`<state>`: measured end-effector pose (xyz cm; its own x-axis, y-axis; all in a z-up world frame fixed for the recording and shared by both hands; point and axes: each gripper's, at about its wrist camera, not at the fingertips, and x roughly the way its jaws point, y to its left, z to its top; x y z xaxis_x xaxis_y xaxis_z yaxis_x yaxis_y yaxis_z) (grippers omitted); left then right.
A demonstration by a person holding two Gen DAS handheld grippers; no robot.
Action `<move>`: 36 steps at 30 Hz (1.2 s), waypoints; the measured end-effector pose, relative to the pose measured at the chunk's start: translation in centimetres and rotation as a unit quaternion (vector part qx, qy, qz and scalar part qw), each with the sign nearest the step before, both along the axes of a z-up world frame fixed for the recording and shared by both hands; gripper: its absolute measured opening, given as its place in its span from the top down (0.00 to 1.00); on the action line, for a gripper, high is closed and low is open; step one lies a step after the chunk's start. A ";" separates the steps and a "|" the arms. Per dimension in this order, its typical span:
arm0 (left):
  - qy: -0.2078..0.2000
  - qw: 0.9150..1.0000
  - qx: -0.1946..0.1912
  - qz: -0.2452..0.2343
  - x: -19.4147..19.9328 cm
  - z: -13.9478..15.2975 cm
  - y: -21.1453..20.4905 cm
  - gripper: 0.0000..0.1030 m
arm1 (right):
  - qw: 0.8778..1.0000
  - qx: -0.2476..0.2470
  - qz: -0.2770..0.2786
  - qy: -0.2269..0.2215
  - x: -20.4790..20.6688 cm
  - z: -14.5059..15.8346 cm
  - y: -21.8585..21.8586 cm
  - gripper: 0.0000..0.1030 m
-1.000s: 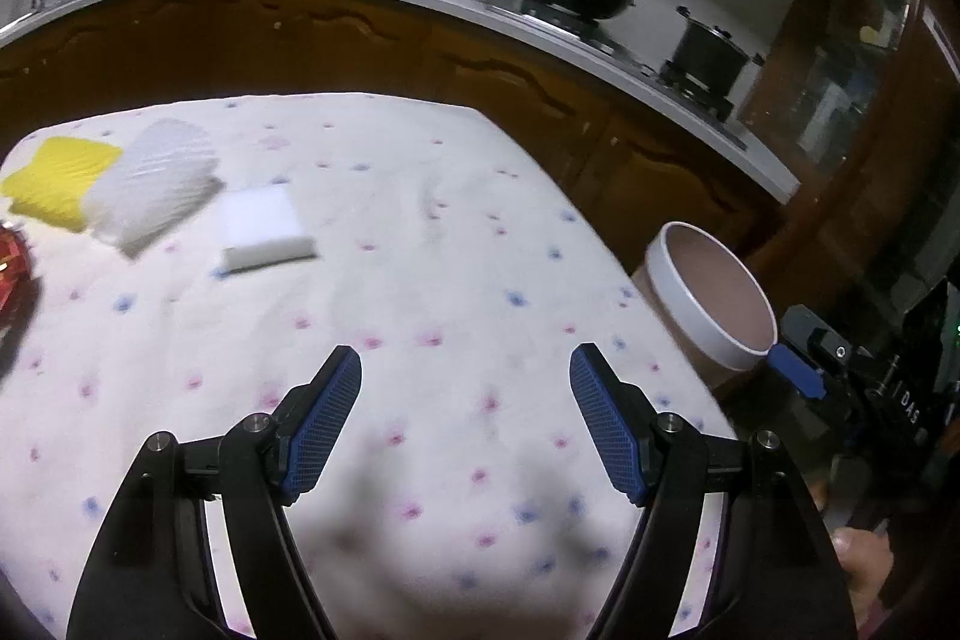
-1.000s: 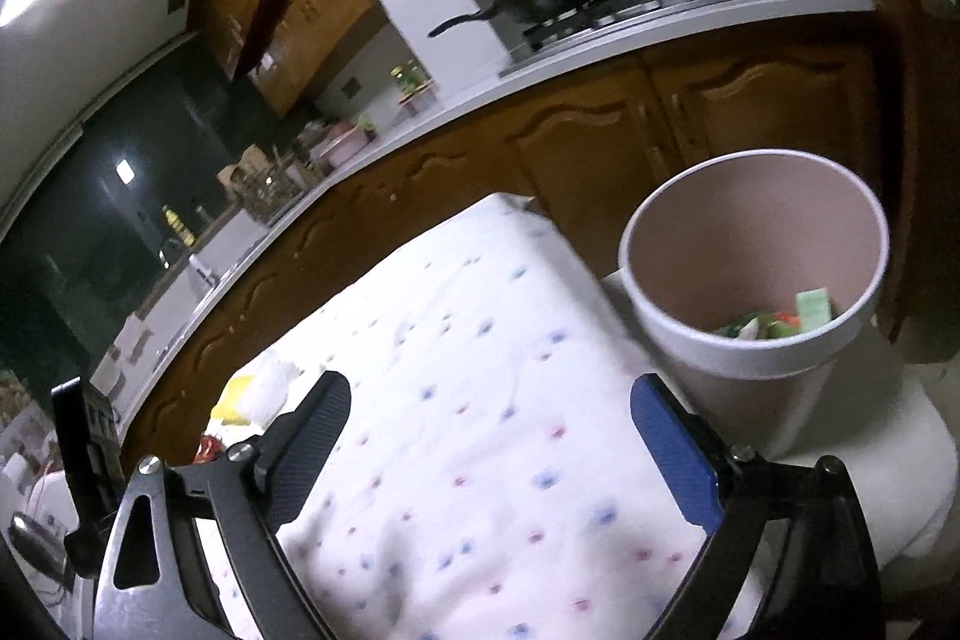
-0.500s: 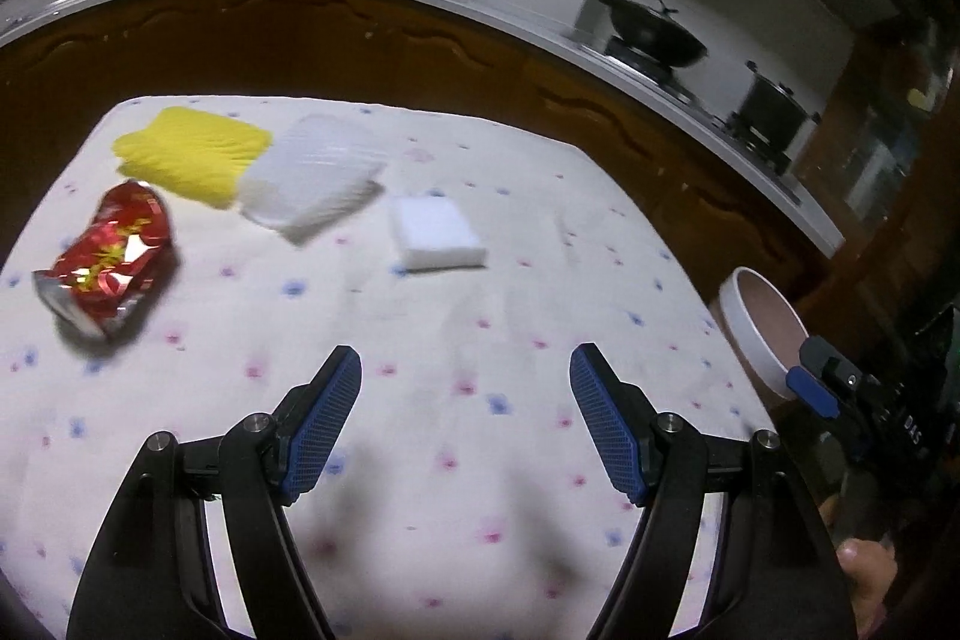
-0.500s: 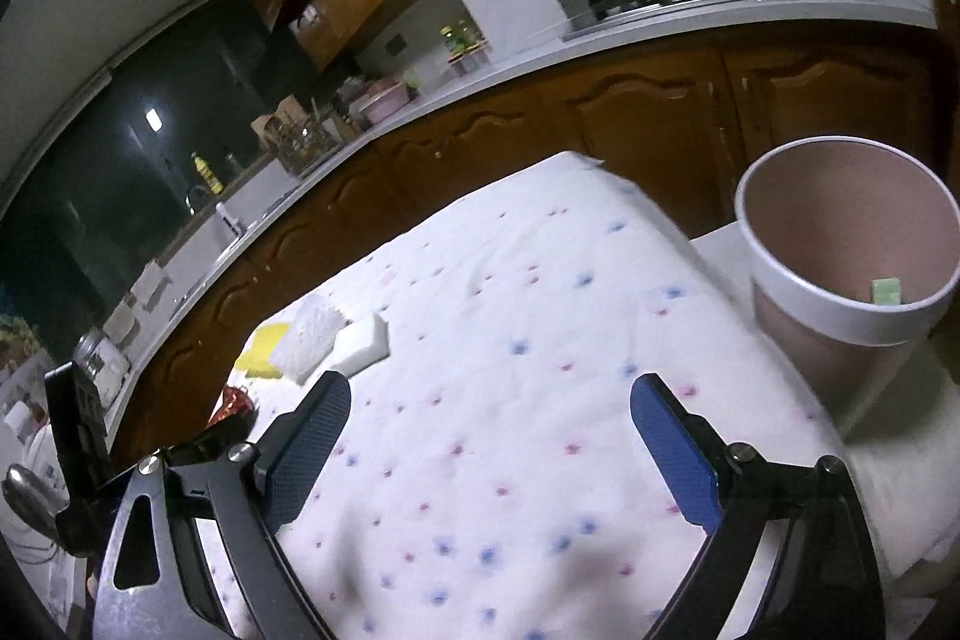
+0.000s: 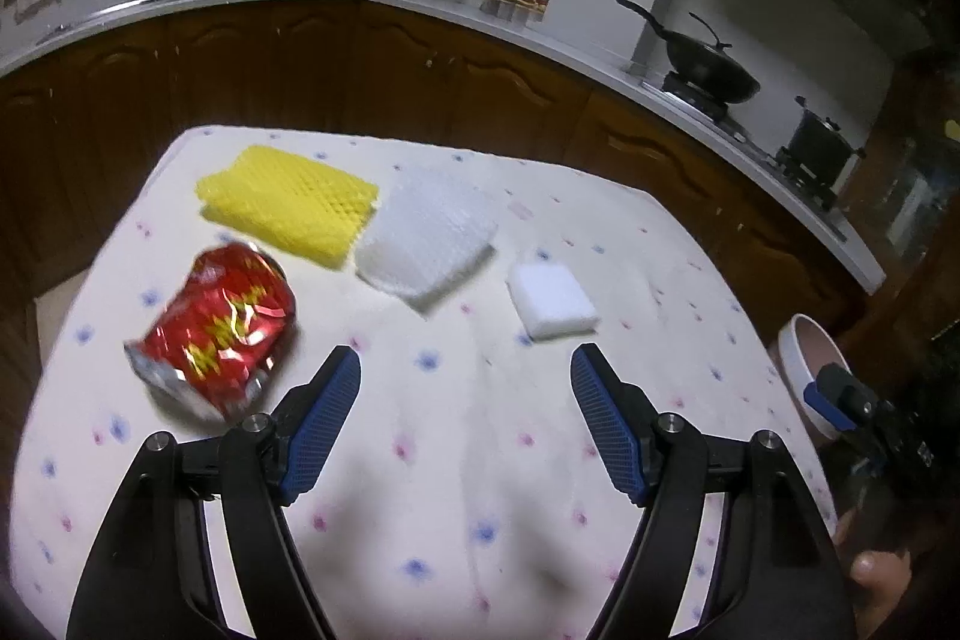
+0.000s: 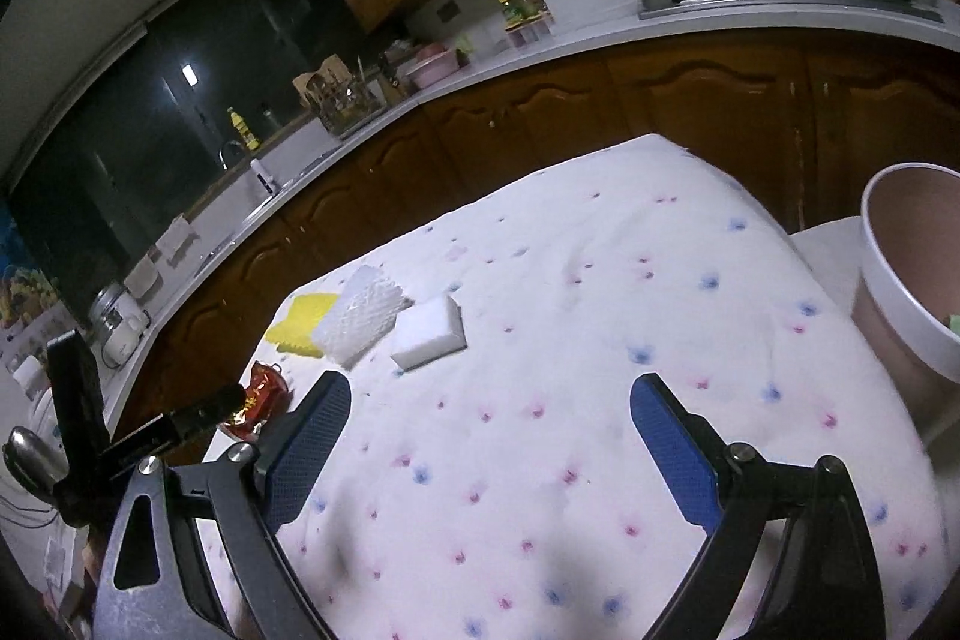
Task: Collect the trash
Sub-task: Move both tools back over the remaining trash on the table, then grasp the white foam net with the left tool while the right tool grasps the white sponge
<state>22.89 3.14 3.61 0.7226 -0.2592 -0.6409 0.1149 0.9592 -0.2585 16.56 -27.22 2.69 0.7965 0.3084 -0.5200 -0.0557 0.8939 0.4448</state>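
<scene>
The crushed red can (image 5: 216, 325) lies on the cloth-covered counter (image 5: 480, 460), just ahead-left of the left gripper (image 5: 465, 418), its long axis slanting away to the right. The left gripper is nearer; the right gripper (image 6: 489, 445) sits farther off. Both are spread apart, empty.

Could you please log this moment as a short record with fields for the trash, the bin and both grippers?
surface: table under a white cloth with pink and blue dots
trash on table: red crushed can, yellow foam net, white foam net, white sponge block
bin: pink bin with white rim off the table's right edge, something green inside
left gripper: open, empty, above the cloth
right gripper: open, empty
</scene>
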 end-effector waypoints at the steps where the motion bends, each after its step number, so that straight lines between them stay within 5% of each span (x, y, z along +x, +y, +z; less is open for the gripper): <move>1: 0.001 1.000 0.002 0.002 0.4 0.0 0.1 0.26 | 1.000 0.001 0.002 0.001 0.3 0.0 0.2 0.07; 12: 0.001 0.999 0.051 -0.006 6.4 -0.1 -0.6 0.26 | 0.999 -0.014 0.038 0.025 4.2 -0.9 2.9 0.07; 19: 0.028 0.992 0.121 -0.011 11.2 -2.6 -2.7 0.26 | 0.998 -0.028 0.050 0.027 5.9 -1.3 4.1 0.07; 20: 0.038 0.990 0.136 -0.013 11.9 -3.4 -3.1 0.29 | 0.998 -0.030 0.052 0.029 6.3 -1.5 4.3 0.07; 22: 0.052 0.988 0.144 -0.021 12.6 -4.3 -3.3 0.75 | 0.997 -0.034 0.057 0.032 6.8 -1.8 4.8 0.08; 24: 0.069 0.988 0.136 -0.034 13.1 -4.9 -3.3 0.99 | 0.996 -0.045 0.064 0.031 7.3 -2.0 5.6 0.08; 36: 0.011 0.997 0.065 -0.038 8.8 -0.4 -0.4 0.99 | 0.986 -0.107 0.118 0.057 11.8 -3.7 11.3 0.18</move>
